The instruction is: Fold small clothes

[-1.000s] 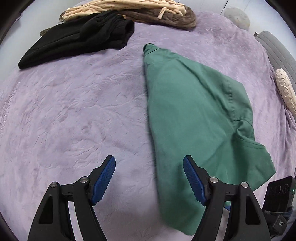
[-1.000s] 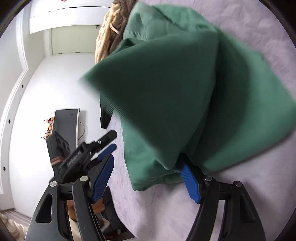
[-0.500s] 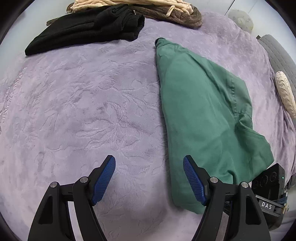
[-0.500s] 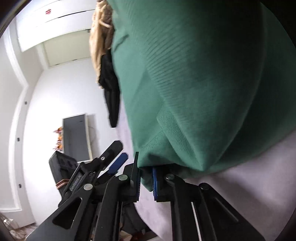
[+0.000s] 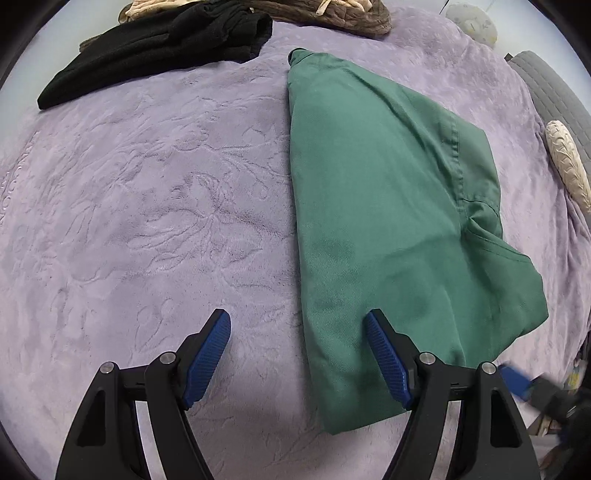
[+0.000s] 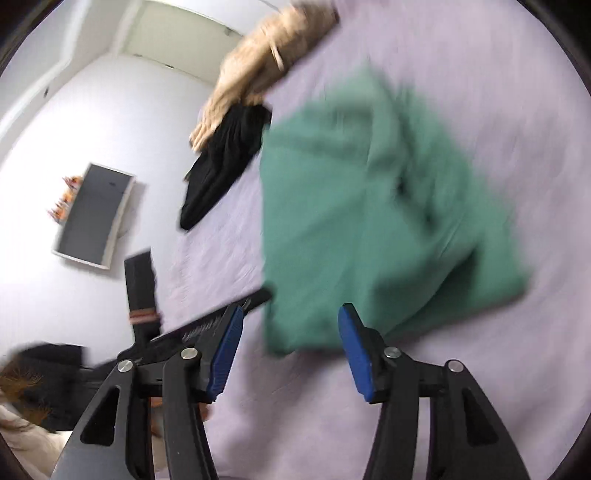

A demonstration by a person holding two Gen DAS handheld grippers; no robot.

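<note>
A green garment (image 5: 384, 206) lies folded lengthwise on the purple blanket (image 5: 147, 206), right of centre in the left wrist view. My left gripper (image 5: 299, 354) is open and empty, just above the blanket at the garment's near left edge; its right finger (image 5: 388, 358) overlaps the cloth. In the right wrist view the green garment (image 6: 369, 221) is blurred and lies flat ahead. My right gripper (image 6: 290, 354) is open and empty, a little back from the garment's near corner. The right gripper's blue pad also shows at the lower right of the left wrist view (image 5: 517, 380).
A black garment (image 5: 159, 44) and a beige and brown heap (image 5: 325, 11) lie at the blanket's far edge. A grey cushion (image 5: 554, 92) and a cream knitted item (image 5: 569, 162) sit at the right. A wall screen (image 6: 92, 214) shows in the right wrist view.
My right gripper was shut on the green garment's edge half a second ago; it has let go, opened and drawn back. The garment now lies flat. My left gripper moved slightly closer.
</note>
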